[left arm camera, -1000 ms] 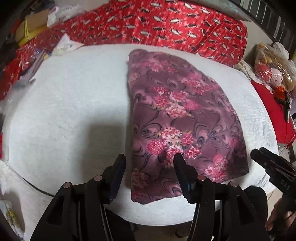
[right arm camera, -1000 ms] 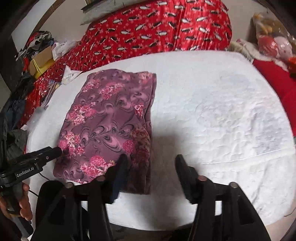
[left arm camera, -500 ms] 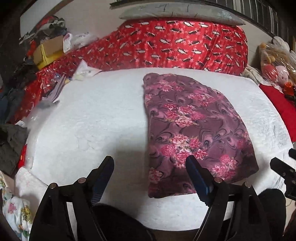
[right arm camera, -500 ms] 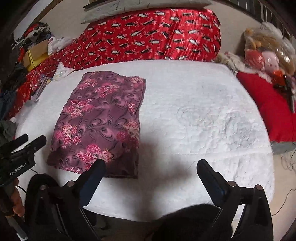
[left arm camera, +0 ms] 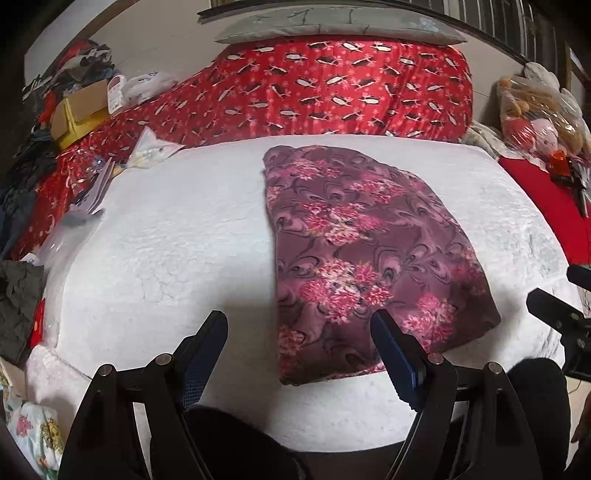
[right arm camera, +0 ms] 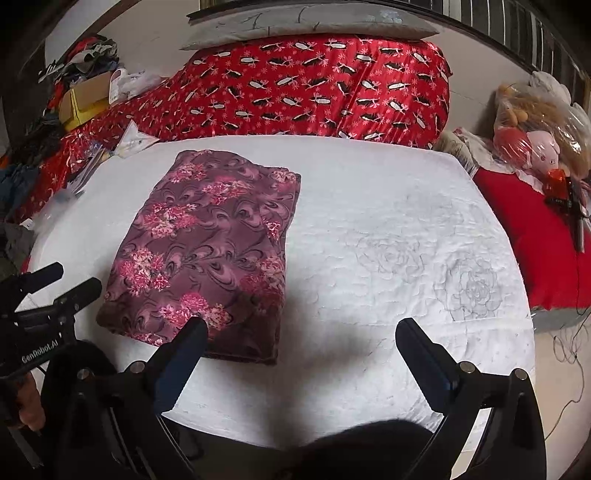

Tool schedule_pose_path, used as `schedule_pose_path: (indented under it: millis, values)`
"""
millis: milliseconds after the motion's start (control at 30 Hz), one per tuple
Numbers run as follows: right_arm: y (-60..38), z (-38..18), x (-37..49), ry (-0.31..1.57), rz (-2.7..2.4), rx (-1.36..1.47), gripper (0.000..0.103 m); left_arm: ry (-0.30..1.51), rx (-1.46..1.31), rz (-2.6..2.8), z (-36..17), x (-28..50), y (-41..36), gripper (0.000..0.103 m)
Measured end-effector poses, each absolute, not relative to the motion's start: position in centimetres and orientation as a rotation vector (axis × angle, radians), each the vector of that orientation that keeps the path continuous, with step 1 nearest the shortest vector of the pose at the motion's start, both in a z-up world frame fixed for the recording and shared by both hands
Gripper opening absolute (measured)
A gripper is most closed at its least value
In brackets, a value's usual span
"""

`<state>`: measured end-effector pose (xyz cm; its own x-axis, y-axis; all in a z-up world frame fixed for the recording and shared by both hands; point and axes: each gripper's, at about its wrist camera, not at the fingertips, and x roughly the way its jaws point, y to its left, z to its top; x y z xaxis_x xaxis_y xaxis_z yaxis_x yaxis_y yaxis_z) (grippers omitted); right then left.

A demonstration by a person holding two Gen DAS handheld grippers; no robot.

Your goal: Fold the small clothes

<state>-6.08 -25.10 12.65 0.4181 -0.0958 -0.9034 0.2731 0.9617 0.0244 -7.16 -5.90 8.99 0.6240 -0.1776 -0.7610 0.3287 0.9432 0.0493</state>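
Change since a second ago: both of your grippers have let go of the cloth's near edge and drawn back and up from it; the jaws, then narrow at the fabric, now stand wide.

Item 1. Folded garment (left arm camera: 369, 254), purple with pink flowers. It lies flat in a rough rectangle on the white quilted cover (left arm camera: 166, 240) of the bed, long side running away from you, near short edge close to the cover's front edge. In the right wrist view the garment (right arm camera: 207, 251) sits on the left half of the cover, with a thicker folded edge along its right side.

Item 2. Your left gripper (left arm camera: 299, 343). Jaws open, nothing between them. It hovers over the near left corner of the garment; the right finger overlaps the cloth in view, the left finger is over bare cover.

Item 3. Your right gripper (right arm camera: 301, 349). Jaws spread wide, empty. The left finger hangs over the garment's near right corner, the right finger over bare cover (right arm camera: 406, 229).

Item 4. Surroundings. Red patterned bedding (left arm camera: 332, 85) is heaped behind the cover, a grey pillow (left arm camera: 332, 26) on top. A bagged plush toy (right arm camera: 535, 136) rests at the far right; a cardboard box (left arm camera: 81, 110) and loose clothes at far left.
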Motion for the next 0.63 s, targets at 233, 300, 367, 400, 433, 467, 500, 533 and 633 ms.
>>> schedule_pose_path:
  millis: [233, 300, 367, 400, 433, 467, 500, 533, 633]
  values:
    - [-25.3, 12.8, -6.2, 1.115, -0.238, 0.185, 0.102, 0.868, 0.158, -0.329, 9.8, -7.7, -6.7, 0.08]
    - [-25.3, 12.9, -6.2, 1.114, -0.24, 0.182, 0.102, 0.859, 0.135, -0.339, 10.4, -8.1, -7.0, 0.08]
    - [-25.3, 13.0, -6.2, 1.114, -0.243, 0.179, 0.102, 0.853, 0.118, -0.349, 10.9, -8.7, -7.4, 0.08]
    - [-25.4, 13.0, -6.1, 1.113, -0.242, 0.178, 0.102, 0.85, 0.122, -0.349, 11.1, -9.0, -7.6, 0.08]
    - [-25.4, 13.1, -6.1, 1.112, -0.242, 0.178, 0.102, 0.849, 0.128, -0.348, 11.1, -9.2, -7.8, 0.08]
    - [-25.4, 13.1, -6.1, 1.11, -0.244, 0.176, 0.102, 0.848, 0.136, -0.347, 11.1, -9.4, -7.9, 0.08]
    - [-25.4, 13.2, -6.1, 1.108, -0.246, 0.173, 0.102, 0.848, 0.148, -0.342, 11.0, -9.6, -8.1, 0.08]
    - [-25.5, 13.3, -6.1, 1.105, -0.248, 0.168, 0.102, 0.848, 0.155, -0.336, 11.0, -9.7, -8.3, 0.08]
    - [-25.6, 13.4, -6.1, 1.1, -0.253, 0.165, 0.102, 0.855, 0.162, -0.33, 10.8, -9.7, -8.4, 0.08]
